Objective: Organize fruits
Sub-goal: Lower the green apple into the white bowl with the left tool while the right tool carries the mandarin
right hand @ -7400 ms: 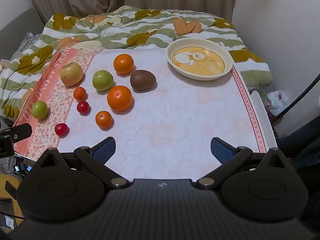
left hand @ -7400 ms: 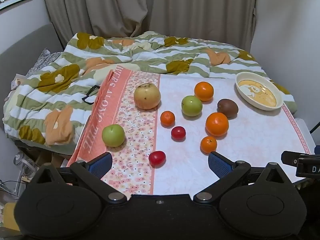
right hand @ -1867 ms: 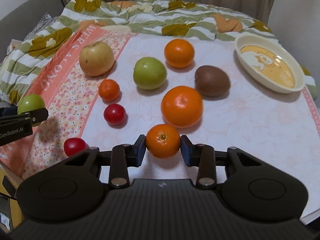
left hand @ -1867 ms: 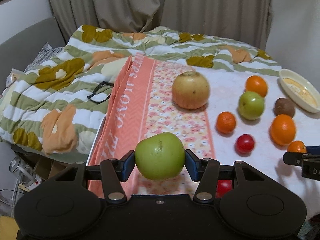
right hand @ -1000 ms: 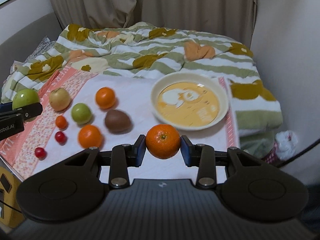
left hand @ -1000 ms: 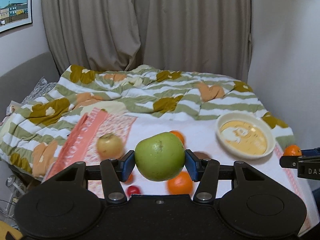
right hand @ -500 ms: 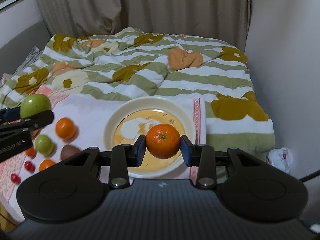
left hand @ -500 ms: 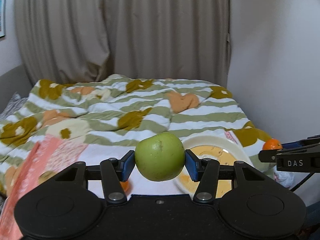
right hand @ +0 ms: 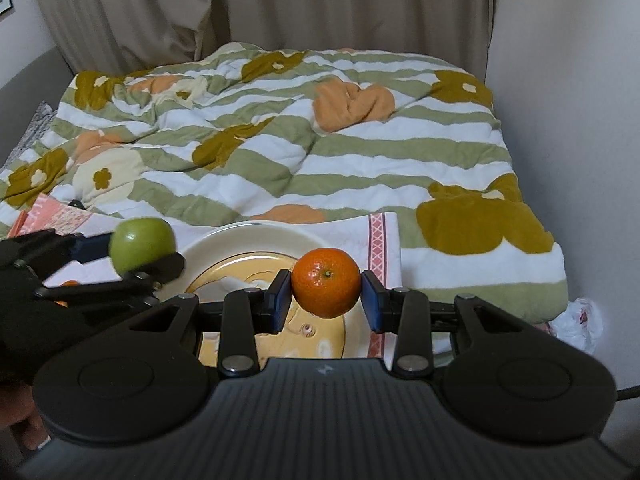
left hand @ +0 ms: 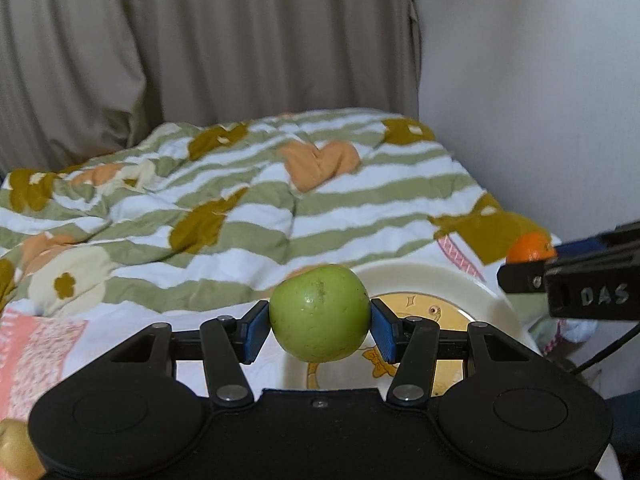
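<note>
**Both grippers carry fruit above the plate**

The left gripper (left hand: 319, 330) clamps a round green apple (left hand: 319, 329) between its blue pads, held in the air over the near left rim of the cream ceramic plate with a yellow cartoon centre (left hand: 498, 306). The right gripper (right hand: 326, 294) grips a small orange mandarin (right hand: 326, 293), raised above the plate's (right hand: 248, 236) right half. Beyond the plate lies a green-and-white striped floral quilt (right hand: 280, 140).

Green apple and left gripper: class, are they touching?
Touching. In the left wrist view, the green apple sits clamped in the left gripper, both blue pads pressed against its sides, held above the plate.
</note>
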`<state>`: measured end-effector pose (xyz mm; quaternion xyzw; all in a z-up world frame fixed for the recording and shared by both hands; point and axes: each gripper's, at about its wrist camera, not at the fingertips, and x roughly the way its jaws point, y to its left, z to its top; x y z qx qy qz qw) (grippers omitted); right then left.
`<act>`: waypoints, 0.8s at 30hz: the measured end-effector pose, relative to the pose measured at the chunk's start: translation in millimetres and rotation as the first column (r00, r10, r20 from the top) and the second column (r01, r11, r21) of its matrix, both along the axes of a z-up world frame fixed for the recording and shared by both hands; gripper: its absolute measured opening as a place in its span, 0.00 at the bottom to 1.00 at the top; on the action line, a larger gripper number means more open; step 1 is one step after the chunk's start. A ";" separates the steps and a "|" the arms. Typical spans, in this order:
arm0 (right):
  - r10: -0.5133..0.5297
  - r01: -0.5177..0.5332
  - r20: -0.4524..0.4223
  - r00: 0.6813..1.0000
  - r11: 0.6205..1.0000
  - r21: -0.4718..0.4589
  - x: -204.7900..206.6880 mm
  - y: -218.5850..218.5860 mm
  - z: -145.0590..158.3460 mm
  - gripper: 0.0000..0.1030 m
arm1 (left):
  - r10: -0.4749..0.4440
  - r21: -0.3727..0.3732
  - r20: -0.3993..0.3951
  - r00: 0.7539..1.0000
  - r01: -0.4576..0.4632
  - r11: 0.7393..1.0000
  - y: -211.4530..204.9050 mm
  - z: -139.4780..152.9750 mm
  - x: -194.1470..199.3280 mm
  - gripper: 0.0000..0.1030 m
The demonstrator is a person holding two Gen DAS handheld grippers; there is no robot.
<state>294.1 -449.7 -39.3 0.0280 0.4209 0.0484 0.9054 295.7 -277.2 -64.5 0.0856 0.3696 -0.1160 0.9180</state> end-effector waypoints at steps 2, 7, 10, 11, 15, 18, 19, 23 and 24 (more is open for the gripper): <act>-0.004 0.004 -0.012 1.000 1.000 -0.001 7.7 -2.8 -6.6 0.51 | -0.026 0.014 -0.027 0.999 0.026 1.000 -5.5 -11.7 11.1 0.56; -0.024 0.024 -0.042 0.999 1.000 0.004 18.2 -9.2 -20.2 0.51 | -0.079 0.036 -0.065 0.995 0.082 0.996 -17.8 -33.3 27.4 0.56; -0.035 0.036 -0.056 0.998 0.999 0.008 21.4 -12.7 -25.8 0.51 | -0.101 0.057 -0.069 0.993 0.105 0.993 -23.8 -39.2 31.4 0.56; -0.038 0.039 -0.058 0.998 0.999 0.008 22.0 -13.6 -27.1 0.51 | -0.112 0.060 -0.068 0.991 0.116 0.991 -25.9 -40.6 32.4 0.56; -0.045 0.045 -0.061 0.997 0.999 0.005 23.9 -15.3 -29.2 0.51 | -0.138 0.082 -0.068 0.988 0.144 0.986 -33.9 -45.2 34.0 0.56; -0.046 0.046 -0.058 0.997 0.999 0.002 24.6 -16.3 -28.3 0.51 | -0.144 0.079 -0.087 0.986 0.151 0.985 -35.7 -48.8 37.6 0.57; -0.046 0.046 -0.057 0.997 0.999 0.003 24.1 -16.9 -27.5 0.51 | -0.149 0.077 -0.083 0.985 0.155 0.985 -35.6 -48.2 36.5 0.63; -0.046 0.046 -0.053 0.998 0.999 0.005 22.2 -18.3 -21.5 0.51 | -0.181 0.063 -0.036 0.983 0.183 0.981 -33.0 -32.2 24.5 0.91; -0.043 0.044 -0.048 0.998 0.999 0.008 21.2 -18.3 -19.2 0.51 | -0.185 0.069 -0.023 0.982 0.186 0.980 -31.5 -28.1 20.2 0.91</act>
